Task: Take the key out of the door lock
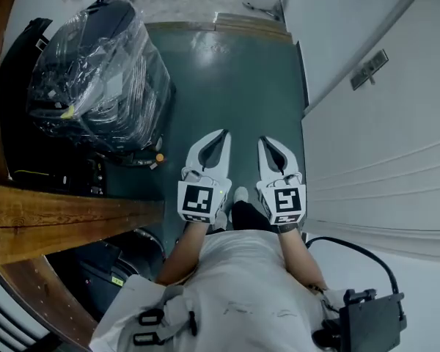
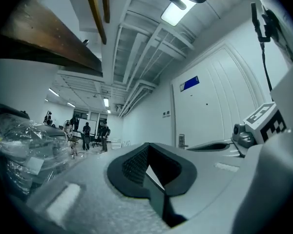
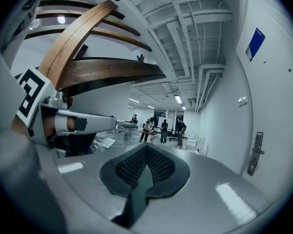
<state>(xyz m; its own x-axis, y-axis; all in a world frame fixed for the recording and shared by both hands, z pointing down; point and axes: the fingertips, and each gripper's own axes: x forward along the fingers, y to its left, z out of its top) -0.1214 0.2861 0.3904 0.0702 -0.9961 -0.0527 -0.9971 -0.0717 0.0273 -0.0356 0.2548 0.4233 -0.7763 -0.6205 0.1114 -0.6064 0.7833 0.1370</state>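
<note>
Tongs pressed together, empty: white left tongs (image 1: 224,135) beside white right tongs (image 1: 265,141), well apart from grey metal lock plate (image 1: 369,69); key seemingly indiscernible.

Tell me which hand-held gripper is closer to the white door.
The right hand-held gripper, held beside the white door; the left hand-held gripper is farther, toward the plastic-wrapped object.

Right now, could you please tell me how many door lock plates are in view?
1. The lock plate sits on the white door, at the head view's upper right, beyond the right gripper. Other doors' plates may lie out of view. No key is discernible.
</note>
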